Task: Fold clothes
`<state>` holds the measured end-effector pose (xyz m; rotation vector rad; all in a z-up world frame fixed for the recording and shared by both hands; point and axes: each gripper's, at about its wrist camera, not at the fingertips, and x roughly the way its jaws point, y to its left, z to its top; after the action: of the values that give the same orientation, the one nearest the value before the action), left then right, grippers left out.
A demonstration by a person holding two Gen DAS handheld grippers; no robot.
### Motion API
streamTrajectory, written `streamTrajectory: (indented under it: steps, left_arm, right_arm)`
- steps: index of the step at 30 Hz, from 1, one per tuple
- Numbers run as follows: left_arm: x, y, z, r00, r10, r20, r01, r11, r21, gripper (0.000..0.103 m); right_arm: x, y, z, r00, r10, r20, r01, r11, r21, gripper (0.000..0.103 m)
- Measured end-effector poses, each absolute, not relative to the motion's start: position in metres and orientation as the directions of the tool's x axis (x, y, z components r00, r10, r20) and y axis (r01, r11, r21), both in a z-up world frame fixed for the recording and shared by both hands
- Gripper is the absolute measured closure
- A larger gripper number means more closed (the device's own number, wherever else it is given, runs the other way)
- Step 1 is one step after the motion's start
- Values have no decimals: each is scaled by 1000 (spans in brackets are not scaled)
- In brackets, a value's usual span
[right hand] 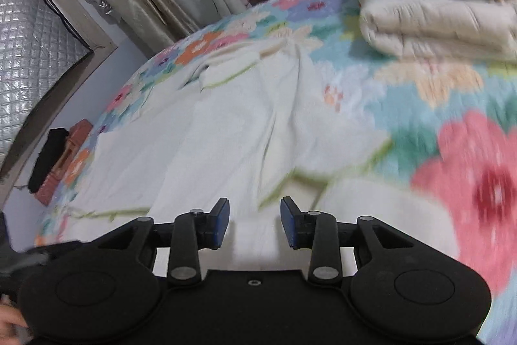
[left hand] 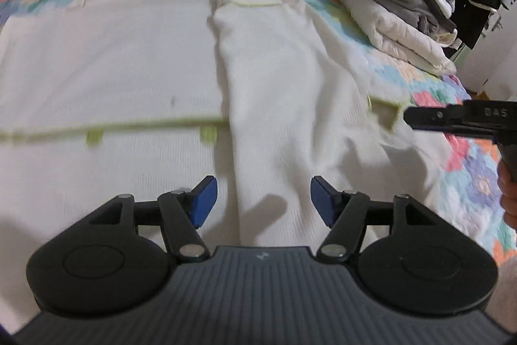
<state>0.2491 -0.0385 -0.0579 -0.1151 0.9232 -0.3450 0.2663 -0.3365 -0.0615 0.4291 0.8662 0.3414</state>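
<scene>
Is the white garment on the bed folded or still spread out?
Mostly spread out: the white garment lies flat across the floral bedspread, with only one long fold ridge down its middle.

The light is soft, even indoor light, rather bright on the white garment point(left hand: 129, 60), with no glare. A small soft shadow lies between the left tool's point(left hand: 263, 201) fingers. Motion blur smears the floral bedspread point(right hand: 468, 170), and the fisheye bends the bed's edges.
</scene>
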Motion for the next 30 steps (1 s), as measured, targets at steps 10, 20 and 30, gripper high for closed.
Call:
streamTrajectory:
  steps: [10, 20, 30]
  left_arm:
    - [185, -13, -88, 522, -467, -713, 246, 883, -398, 34]
    - [186, -21, -108, 533, -589, -608, 337, 806, -486, 19]
    - [147, -5, -88, 438, -644, -627, 291, 761, -579, 100]
  right_arm:
    - [202, -324, -77, 435, 556, -709, -80, 808, 584, 50]
    - [221, -319, -126, 280, 617, -736, -52, 775, 630, 50]
    - [174, -353, -62, 368, 748, -552, -270, 654, 707, 99]
